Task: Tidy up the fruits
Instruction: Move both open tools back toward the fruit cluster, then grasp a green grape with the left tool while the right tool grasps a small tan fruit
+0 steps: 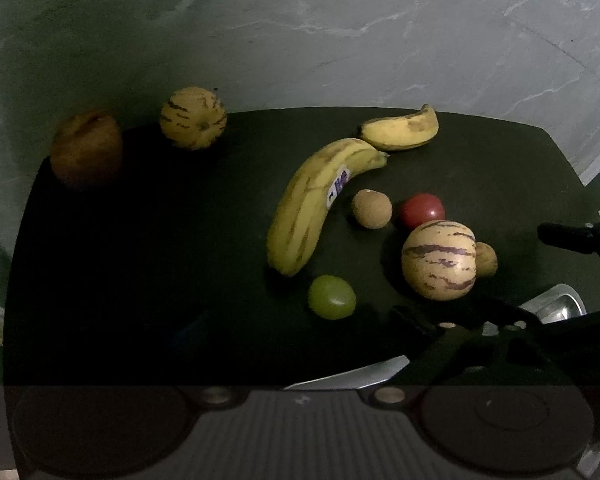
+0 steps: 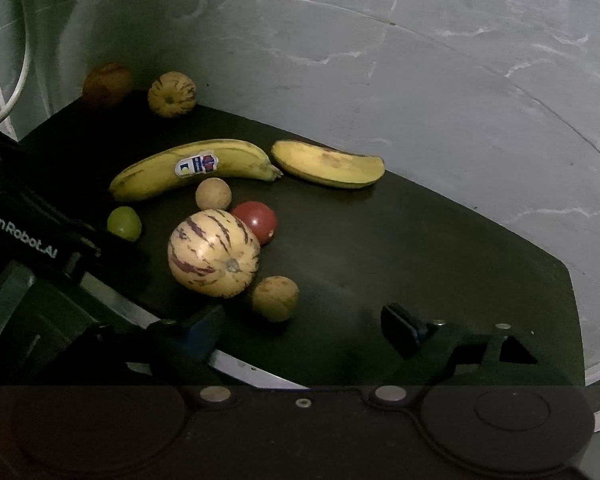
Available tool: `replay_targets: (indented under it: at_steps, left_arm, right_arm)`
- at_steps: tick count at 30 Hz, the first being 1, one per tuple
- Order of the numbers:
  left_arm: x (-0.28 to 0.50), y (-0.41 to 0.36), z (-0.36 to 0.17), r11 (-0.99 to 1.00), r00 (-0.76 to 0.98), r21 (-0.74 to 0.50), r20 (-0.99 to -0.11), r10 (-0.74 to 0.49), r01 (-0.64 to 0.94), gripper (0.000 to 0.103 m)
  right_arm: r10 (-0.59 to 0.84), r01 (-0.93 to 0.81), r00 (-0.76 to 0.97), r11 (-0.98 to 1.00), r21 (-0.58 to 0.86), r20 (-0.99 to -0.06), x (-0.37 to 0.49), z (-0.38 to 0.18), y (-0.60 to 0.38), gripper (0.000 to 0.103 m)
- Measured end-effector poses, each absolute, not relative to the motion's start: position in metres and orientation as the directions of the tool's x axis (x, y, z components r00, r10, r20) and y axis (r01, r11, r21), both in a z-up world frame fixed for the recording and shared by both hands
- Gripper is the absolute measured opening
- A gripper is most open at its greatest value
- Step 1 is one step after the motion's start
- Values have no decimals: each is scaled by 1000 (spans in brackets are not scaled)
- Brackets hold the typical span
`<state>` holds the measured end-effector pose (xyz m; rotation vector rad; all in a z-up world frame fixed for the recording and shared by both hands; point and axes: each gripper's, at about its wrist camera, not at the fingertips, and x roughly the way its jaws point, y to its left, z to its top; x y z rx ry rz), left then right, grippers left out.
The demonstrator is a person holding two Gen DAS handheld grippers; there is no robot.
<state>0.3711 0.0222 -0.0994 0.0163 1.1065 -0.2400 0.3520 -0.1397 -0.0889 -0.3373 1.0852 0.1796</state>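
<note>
The right claw (image 2: 300,330) is hanging wide open over the near edge of the dark surface (image 2: 440,248), gripping nothing. A small brown fruit (image 2: 275,298) is lying just beyond its fingers, a little left of the gap's middle, touching the striped melon (image 2: 214,252) behind it. The left claw (image 1: 292,320) is hard to see in the gloom; it looks open and empty, with the green grape (image 1: 332,296) sitting just ahead. Farther back the big banana (image 2: 192,168) is lying crosswise. The right hand seems nearer the brown fruit.
</note>
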Motion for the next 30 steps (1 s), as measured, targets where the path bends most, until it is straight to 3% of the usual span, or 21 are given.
replay_targets:
  at_steps: [19,30]
  left_arm:
    - [374,16,-101,961,435,-137,-870,-233,240,58]
    - [374,15,-101,953,439,-153,-861,-258,260,38]
  right_arm:
    - [-1,-346,442,922,-172,-897,357,-94,-132,41]
    - [0,-338,447,926,-169,-895,356,-94,-127,29]
